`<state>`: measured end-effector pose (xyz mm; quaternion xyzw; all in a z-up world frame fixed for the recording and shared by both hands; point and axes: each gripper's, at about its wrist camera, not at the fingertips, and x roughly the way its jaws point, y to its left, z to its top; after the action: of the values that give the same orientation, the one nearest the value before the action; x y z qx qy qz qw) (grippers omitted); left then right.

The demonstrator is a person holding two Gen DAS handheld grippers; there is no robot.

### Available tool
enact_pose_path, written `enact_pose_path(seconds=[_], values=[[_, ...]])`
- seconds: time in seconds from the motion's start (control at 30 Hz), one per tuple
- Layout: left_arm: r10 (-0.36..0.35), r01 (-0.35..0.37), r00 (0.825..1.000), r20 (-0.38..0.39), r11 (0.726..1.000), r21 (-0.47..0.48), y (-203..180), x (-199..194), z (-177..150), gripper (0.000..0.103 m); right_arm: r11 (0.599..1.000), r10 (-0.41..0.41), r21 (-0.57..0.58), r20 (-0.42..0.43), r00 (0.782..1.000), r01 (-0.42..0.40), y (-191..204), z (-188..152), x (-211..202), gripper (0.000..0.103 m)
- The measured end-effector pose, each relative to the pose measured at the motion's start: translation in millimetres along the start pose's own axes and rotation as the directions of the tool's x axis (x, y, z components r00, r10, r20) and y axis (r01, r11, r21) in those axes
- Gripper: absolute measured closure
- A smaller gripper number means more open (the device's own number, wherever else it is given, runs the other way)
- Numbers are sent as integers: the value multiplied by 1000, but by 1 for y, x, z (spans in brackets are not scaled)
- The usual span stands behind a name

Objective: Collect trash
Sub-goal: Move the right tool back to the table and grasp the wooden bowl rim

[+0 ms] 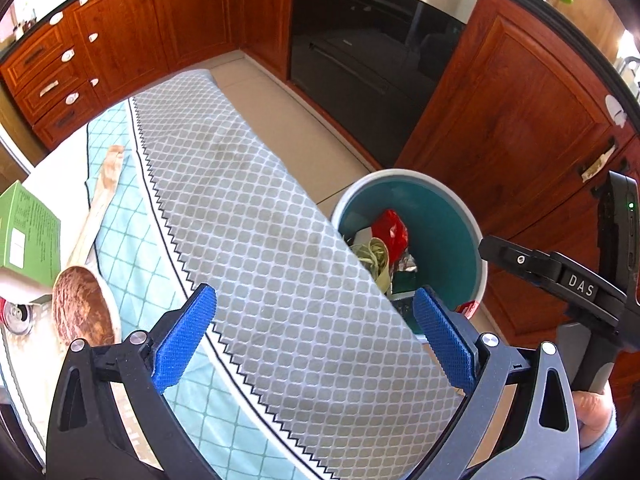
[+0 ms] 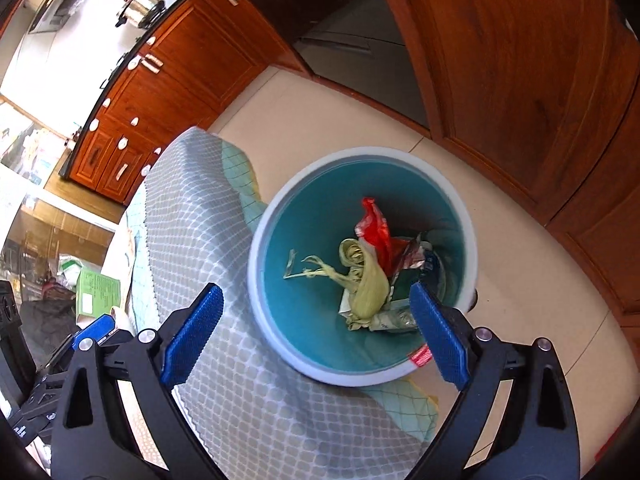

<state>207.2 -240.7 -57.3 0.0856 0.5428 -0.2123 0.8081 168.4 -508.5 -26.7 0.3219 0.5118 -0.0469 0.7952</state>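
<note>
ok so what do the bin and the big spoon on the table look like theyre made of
The bin looks like smooth moulded plastic: pale rim and outside, teal inside, with a soft even sheen. The spoon looks like unvarnished wood: matte, pale handle with visible grain, its bowl stained reddish brown, though that could be residue rather than finish.

You see a smooth plastic bin (image 2: 280,220) with a matt teal interior, a woven patterned tablecloth (image 1: 248,208), a rough-grained wooden spoon (image 1: 80,308), glossy varnished wood cabinets (image 1: 520,120), and knurled blue pads (image 2: 196,332).
</note>
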Motion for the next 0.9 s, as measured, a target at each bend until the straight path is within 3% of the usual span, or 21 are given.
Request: enact_pose_path(seconds=[0.5,0.9], values=[[81,-73,996,45,984,-161,108,-47,-36,4,982,46,-182,-78,996,-59,114,-37,23,13],[233,-204,971,50,920,-334,242,-80,-76,4,929,55,-344,-231,971,-135,230,-75,85,13]])
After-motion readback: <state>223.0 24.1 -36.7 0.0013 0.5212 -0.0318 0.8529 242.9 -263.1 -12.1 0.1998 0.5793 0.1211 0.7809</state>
